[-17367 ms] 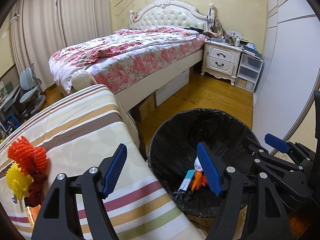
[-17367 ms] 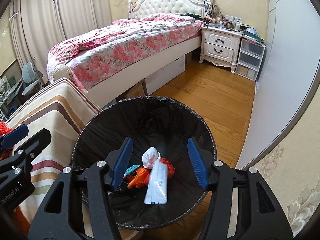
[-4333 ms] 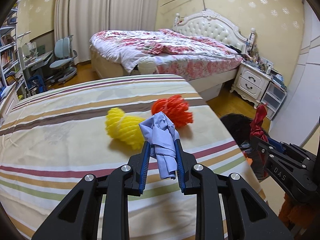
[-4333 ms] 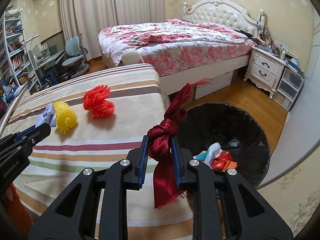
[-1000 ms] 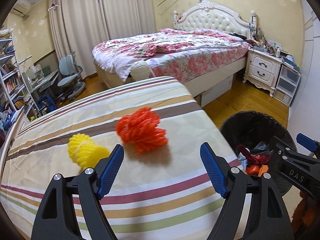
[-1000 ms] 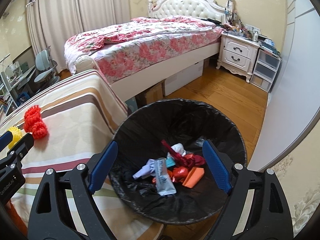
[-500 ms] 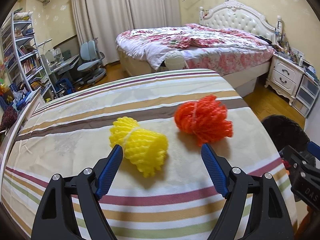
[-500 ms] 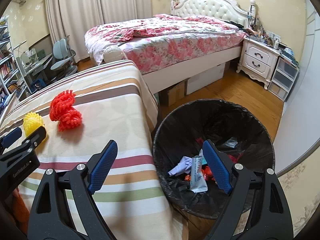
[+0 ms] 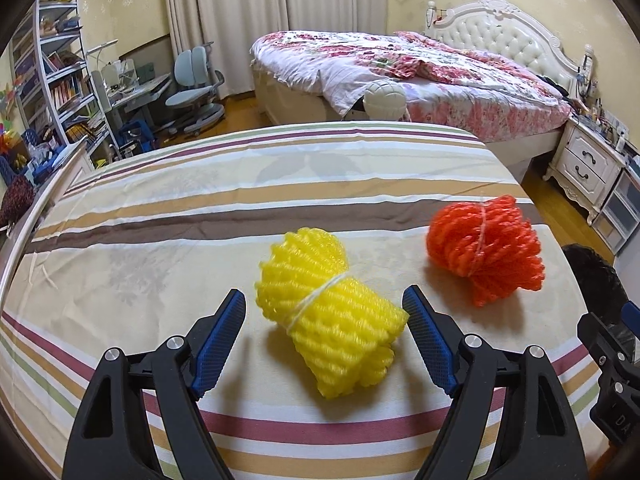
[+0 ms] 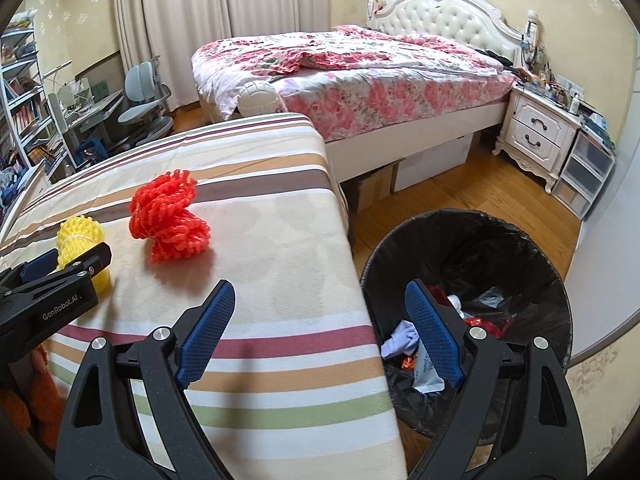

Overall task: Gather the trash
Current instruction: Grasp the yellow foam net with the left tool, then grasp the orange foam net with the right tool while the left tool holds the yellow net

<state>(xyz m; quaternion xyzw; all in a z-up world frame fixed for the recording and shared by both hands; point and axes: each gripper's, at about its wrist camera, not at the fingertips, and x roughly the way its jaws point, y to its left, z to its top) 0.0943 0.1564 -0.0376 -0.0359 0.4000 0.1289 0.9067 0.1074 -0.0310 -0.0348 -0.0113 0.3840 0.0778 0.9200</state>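
The bin [image 10: 468, 320] on the floor to the right of the striped bed [image 10: 260, 360] already held several scraps, so part of the job looked done. Two pieces were left on the cover: a yellow foam net [image 9: 328, 316] and, farther right, an orange foam net [image 9: 484, 248]. The left gripper [image 9: 324, 340] stood wide around the yellow one, not touching it. The right gripper [image 10: 320, 332] hung wide and empty over the bed's edge.
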